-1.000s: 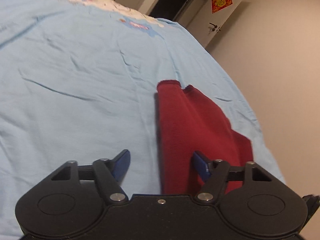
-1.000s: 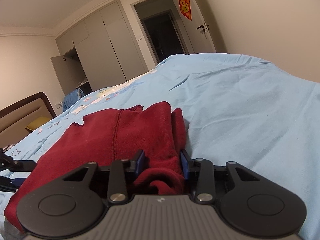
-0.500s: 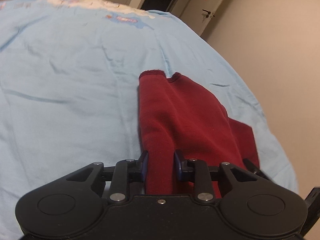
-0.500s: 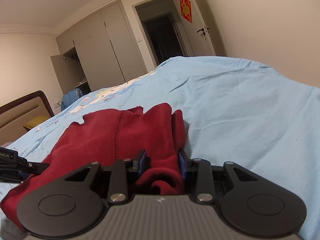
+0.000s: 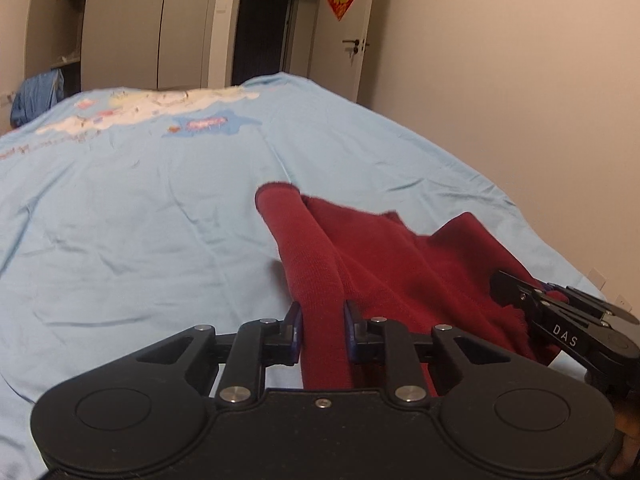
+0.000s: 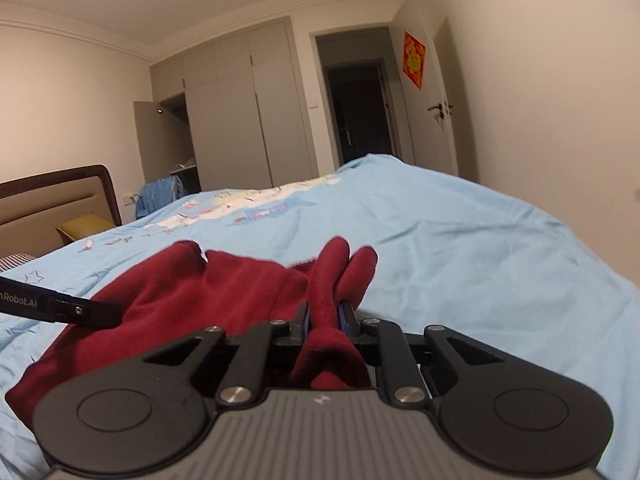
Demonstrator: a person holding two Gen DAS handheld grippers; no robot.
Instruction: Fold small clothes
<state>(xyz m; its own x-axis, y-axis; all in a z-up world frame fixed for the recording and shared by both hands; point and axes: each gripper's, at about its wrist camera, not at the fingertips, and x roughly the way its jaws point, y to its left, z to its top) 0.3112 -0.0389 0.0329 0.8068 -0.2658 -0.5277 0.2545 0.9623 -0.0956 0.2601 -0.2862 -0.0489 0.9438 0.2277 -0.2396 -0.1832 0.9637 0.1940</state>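
A bed (image 5: 120, 208) under a light blue sheet (image 6: 460, 240), creased, printed with a pale cartoon pattern (image 5: 160, 108) toward the far end. Directly on it, a dark red garment (image 5: 392, 256), bunched and partly lifted off the sheet. At the head, a padded headboard (image 6: 52, 204).

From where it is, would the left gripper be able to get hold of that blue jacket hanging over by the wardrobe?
Probably not. The left gripper is shut on the red garment, and the blue jacket hangs beyond the far side of the bed.
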